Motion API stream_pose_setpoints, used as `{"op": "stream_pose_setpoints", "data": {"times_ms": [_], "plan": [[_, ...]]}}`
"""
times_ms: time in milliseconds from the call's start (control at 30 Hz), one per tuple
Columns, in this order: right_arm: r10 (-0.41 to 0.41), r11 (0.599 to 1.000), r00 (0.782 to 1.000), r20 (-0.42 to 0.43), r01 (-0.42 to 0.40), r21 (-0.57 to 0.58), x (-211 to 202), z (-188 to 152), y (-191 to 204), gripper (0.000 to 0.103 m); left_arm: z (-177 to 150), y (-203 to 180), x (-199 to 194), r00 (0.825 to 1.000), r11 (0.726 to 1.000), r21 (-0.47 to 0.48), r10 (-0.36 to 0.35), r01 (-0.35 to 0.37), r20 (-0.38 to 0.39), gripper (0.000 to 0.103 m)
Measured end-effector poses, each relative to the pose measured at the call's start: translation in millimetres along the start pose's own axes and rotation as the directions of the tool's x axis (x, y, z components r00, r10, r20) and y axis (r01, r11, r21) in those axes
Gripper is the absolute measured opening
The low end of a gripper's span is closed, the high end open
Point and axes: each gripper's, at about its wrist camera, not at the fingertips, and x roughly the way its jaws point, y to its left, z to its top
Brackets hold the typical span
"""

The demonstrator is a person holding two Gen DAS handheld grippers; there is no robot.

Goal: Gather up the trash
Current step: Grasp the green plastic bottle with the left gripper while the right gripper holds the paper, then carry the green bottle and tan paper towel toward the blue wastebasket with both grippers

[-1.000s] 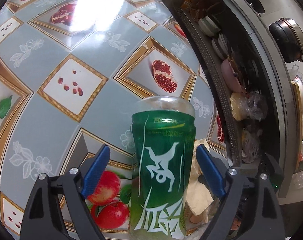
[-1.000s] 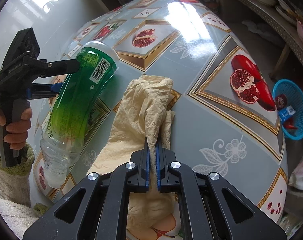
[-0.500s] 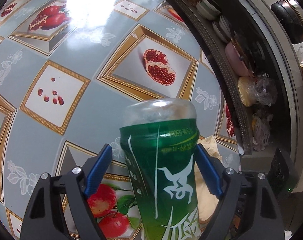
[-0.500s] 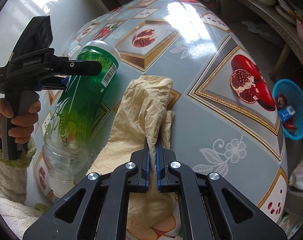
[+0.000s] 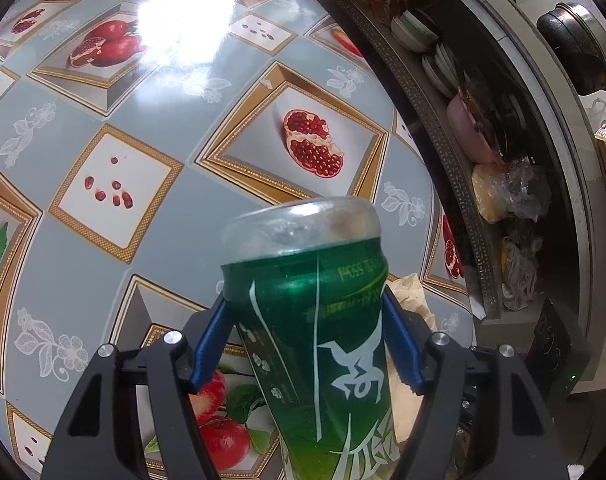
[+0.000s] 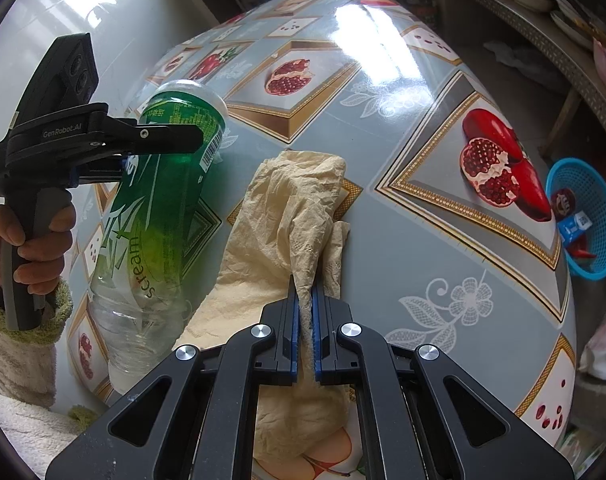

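A green plastic bottle (image 5: 315, 340) with a clear base is upside down and tilted over the fruit-patterned table (image 5: 151, 272). My left gripper (image 5: 305, 300) has its jaws closing around the bottle's upper body, and both blue pads (image 5: 209, 344) touch its sides. In the right wrist view the same bottle (image 6: 163, 200) leans with its neck low near the table, the left gripper (image 6: 175, 148) across it, held by a person's hand (image 6: 35, 248). My right gripper (image 6: 306, 292) is shut on a fold of a crumpled beige napkin (image 6: 291, 208) that lies on the table beside the bottle.
A blue plastic basket (image 6: 587, 216) with wrappers in it sits on the floor past the table's right edge. A shelf (image 5: 483, 140) with bowls, plates and bags runs along the right of the table. A dark pot (image 5: 575, 40) stands on top.
The left gripper's jaws have narrowed from well clear of the bottle to touching both its sides, and the bottle stands more upright. The right gripper and the napkin have not moved.
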Motion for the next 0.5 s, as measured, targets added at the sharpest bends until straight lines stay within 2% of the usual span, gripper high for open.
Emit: {"op": "stream_pose_setpoints", "data": {"times_ms": [200, 500], "plan": [[0.0, 1.0, 1.0, 0.003, 0.0, 0.0, 0.0, 0.0, 0.2, 0.003, -15.8, 1.5, -27.5, 0.994, 1.0, -0.009, 0.009, -0.008, 0.113, 0.067], [0.013, 1.0, 1.0, 0.011, -0.013, 0.017, -1.0, -2.3, -2.2, 0.003, -42.2, -6.8, -71.4, 0.966, 0.999, -0.001, 0.038, -0.039, 0.255, 0.067]]}}
